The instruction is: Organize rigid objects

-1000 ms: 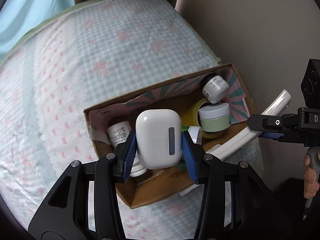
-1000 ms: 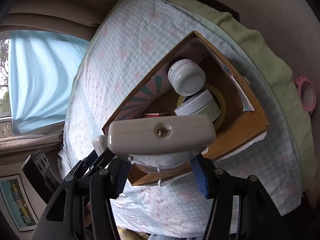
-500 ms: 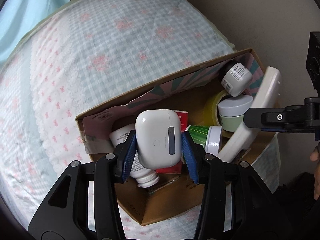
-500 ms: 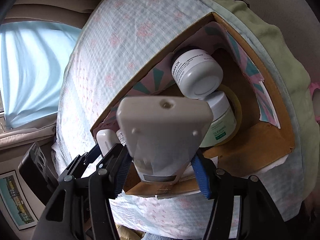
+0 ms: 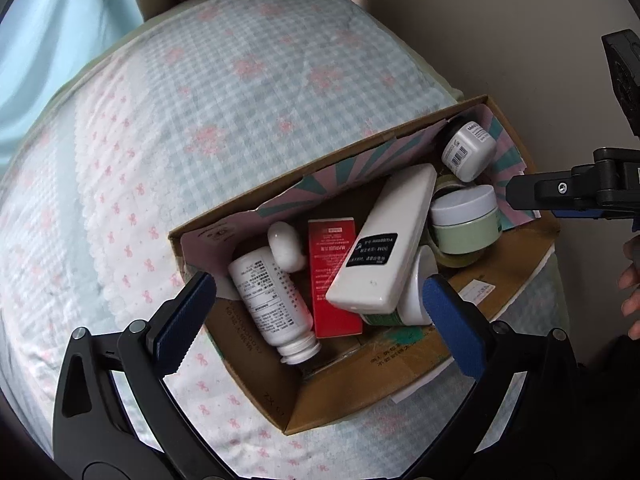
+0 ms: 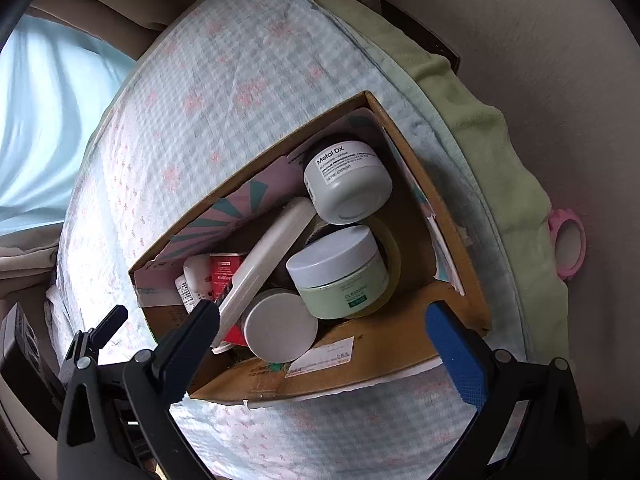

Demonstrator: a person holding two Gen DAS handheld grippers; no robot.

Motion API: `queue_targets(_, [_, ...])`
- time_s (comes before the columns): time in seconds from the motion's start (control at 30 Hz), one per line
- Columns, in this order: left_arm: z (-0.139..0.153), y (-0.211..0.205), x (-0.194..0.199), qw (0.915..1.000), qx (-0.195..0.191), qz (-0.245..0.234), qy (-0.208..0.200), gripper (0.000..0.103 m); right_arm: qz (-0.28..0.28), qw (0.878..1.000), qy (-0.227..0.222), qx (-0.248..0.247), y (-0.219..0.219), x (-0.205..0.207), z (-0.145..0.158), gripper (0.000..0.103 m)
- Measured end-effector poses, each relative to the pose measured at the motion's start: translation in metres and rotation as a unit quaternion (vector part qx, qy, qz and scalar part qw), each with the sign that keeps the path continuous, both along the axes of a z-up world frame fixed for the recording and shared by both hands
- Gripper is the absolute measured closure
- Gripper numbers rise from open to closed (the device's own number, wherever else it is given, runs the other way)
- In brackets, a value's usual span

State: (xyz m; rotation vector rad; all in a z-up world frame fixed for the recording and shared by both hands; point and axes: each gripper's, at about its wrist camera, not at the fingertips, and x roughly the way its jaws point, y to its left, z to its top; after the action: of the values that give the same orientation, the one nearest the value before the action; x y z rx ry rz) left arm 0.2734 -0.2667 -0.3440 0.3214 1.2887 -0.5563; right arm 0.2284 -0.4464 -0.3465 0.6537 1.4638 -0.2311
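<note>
Your bed (image 5: 248, 92), under its checked quilt with pink flowers, carries the cardboard box (image 5: 516, 256), which sits near the edge by the wall. Everything you are sorting lies inside that box, ahead of and below both pairs of tongs.

The long white remote-like slab (image 5: 384, 248) is the biggest item: it lies tilted across the middle of the box, its long axis running from the near right of the left wrist view up toward the far wall of the box, label side up. Its near end rests on a white-capped jar (image 6: 280, 328). Beside it to the left lies the red carton (image 5: 332, 276), lengthwise toward you, then the white pill bottle (image 5: 272, 300) on its side with its cap end pointing at you. The small white earbud case (image 5: 286, 246) sits touching the bottle's far end. At the right end, the pale green jar (image 6: 344, 272) stands upright on a roll of tape (image 6: 390, 252), and the grey Metal DX jar (image 6: 348, 180) lies tipped against the far corner.

Your left gripper (image 5: 316, 320) hangs over the near rim, jaws wide apart, holding nothing. Your right gripper (image 6: 324, 332) is likewise spread wide and empty, above the near wall of the box; your right hand (image 5: 632, 280) shows at the frame edge.
</note>
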Motion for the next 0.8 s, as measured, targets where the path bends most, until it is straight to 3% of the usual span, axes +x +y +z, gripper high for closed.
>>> queue_targets(0.2, [0.018,0.012,-0.010,0.9999,-0.004,0.006,-0.008,0.000,-0.004,1.000,-0.005,-0.004,0.007,-0.004,0.008,0.000])
queue_targets(0.43, [0.058,0.032,-0.027,0.9990,-0.030,0.011,-0.031,0.000,0.004,0.999,-0.027,-0.024,0.029,-0.014,0.044,0.000])
queue_targets(0.67, [0.158,0.099,-0.054,0.9921,-0.079,0.060,-0.077,0.000,0.048,0.992,-0.095,-0.064,0.089,-0.031,0.138,0.000])
queue_targets(0.8, [0.229,0.161,-0.080,0.9804,-0.101,0.101,-0.136,0.000,0.100,0.974,-0.169,-0.116,0.149,-0.047,0.208,0.000])
